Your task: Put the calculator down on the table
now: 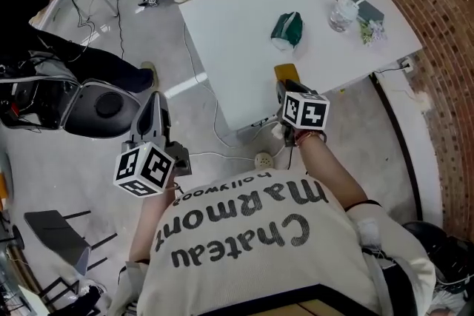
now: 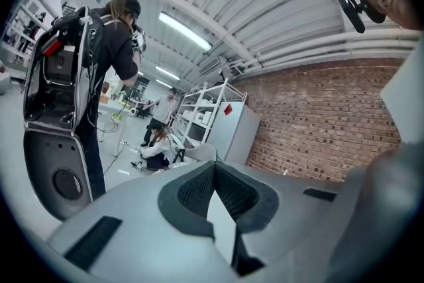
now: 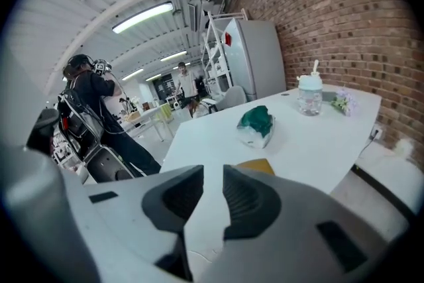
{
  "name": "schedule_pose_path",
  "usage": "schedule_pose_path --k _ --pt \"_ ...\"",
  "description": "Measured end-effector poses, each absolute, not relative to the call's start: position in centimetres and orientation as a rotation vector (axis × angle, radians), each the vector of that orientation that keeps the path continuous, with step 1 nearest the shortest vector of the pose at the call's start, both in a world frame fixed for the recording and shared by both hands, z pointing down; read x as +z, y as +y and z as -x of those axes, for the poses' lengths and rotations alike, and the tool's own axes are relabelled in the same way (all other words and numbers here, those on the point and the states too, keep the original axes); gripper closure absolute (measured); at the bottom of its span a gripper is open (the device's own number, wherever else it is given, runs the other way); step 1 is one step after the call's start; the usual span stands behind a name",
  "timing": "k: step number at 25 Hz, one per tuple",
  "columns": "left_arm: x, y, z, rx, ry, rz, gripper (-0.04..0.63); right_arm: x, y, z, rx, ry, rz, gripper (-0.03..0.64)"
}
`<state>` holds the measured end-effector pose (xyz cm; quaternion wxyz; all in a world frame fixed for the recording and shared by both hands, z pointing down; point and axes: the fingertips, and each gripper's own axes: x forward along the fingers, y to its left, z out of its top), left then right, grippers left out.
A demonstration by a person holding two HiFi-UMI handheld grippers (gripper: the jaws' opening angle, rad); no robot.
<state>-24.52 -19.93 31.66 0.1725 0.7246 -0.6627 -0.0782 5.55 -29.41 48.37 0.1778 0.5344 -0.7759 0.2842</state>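
the mustard-yellow flat rectangular calculator (image 3: 257, 166) lies on the white worktop (image 3: 311, 142) close to its near edge, just beyond the right gripper (image 3: 213, 172) and apart from it. that gripper's jaws stand at a narrow gap with only bare worktop showing between them, so it holds nothing. the left gripper (image 2: 213, 166) hangs out over the floor, well apart from the worktop, its tips together and nothing between them.

judging from this, the calculator is already set down and the task looks about done (its keys and display cannot be made out from here, only a flat yellow face).

as for handling, it is likely light, thin and stiff, with a smooth plastic shell that could slip between hard pads or skid on the slick worktop if nudged. a grip would sit best across its two long edges near the middle, firm on the casing but off the key face and screen, which would take pressure badly. lying so flat, it offers little height to pinch, so the near end by the worktop's edge is the easiest place to get under it.

farther back, well apart, sit a crumpled green pack (image 3: 255, 121), a clear lidded cup (image 3: 309, 95) and a small bunch of flowers (image 3: 342, 103).
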Motion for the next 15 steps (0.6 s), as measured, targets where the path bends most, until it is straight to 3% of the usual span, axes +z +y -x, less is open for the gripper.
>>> schedule_pose_path --k 11,15 --pt "30.8 -16.6 26.7 -0.193 -1.777 -2.131 0.592 37.9 -26.3 1.6 0.772 -2.474 -1.536 0.612" --pt "29.7 -15.0 27.8 -0.202 -1.756 -2.161 0.592 33.2 -24.0 4.3 0.734 -2.632 -1.496 0.614"
